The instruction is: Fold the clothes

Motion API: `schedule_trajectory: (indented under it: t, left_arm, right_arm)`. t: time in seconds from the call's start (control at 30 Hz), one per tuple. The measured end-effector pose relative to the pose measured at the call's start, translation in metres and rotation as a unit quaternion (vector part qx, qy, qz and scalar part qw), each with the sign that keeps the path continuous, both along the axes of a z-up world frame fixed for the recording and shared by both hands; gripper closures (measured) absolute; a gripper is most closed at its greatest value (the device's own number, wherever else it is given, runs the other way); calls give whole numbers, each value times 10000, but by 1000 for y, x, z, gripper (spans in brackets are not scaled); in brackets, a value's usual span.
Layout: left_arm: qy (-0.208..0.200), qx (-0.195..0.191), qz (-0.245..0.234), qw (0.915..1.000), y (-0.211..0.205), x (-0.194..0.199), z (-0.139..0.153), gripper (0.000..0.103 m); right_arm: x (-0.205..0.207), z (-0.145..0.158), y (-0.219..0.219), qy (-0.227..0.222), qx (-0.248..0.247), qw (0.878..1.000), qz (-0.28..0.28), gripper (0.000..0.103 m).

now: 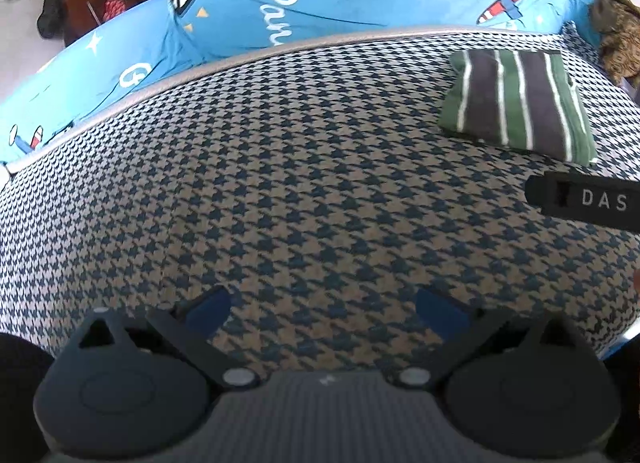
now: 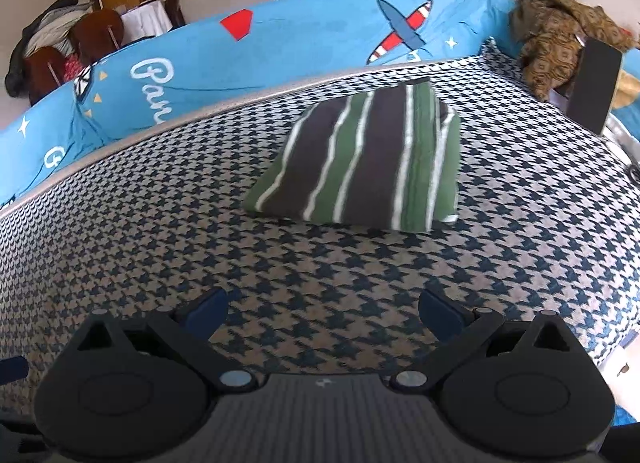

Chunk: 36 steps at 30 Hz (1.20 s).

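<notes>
A folded green garment with dark and white stripes [image 2: 360, 167] lies flat on the houndstooth-covered surface [image 2: 160, 223]. In the left wrist view the same garment [image 1: 516, 103] sits at the far right. My right gripper [image 2: 323, 313] is open, its blue pads wide apart, hovering over bare cloth short of the garment. My left gripper [image 1: 323, 311] is also open and empty, well to the left of the garment. The black tip of the other gripper [image 1: 580, 201], marked "DAS", enters at the right edge of the left wrist view.
A blue printed sheet with planes and lettering [image 2: 280, 51] forms a wall behind the surface. A brown patterned cloth heap [image 2: 560, 43] and a dark upright slab [image 2: 596, 83] stand at the far right corner. Chairs with clothes [image 2: 60, 51] are beyond.
</notes>
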<state>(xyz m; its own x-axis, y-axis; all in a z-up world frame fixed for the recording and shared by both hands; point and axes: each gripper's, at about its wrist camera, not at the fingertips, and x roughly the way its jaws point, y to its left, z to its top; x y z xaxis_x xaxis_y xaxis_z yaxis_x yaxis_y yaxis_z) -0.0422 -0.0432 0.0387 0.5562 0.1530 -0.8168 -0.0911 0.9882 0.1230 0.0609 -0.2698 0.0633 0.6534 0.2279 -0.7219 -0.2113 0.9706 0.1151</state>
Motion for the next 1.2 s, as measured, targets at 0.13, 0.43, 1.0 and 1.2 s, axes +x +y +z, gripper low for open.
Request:
schedule_trajectory:
  t: [0.13, 0.43, 1.0, 1.2]
  left_arm:
    - [3, -58, 93, 9999, 8, 0, -3, 0]
    - [-65, -6, 58, 10000, 5, 2, -4, 0]
    - [316, -64, -86, 9994, -4, 17, -20, 0]
    - [530, -223, 93, 9983, 6, 25, -32, 0]
  right_arm:
    - [-1, 1, 7, 32, 116, 9999, 96, 1]
    - [2, -2, 8, -42, -282, 9992, -281, 1]
    - [28, 0, -9, 565, 103, 9971, -501, 1]
    - [33, -2, 8, 684, -139, 9973, -242, 1]
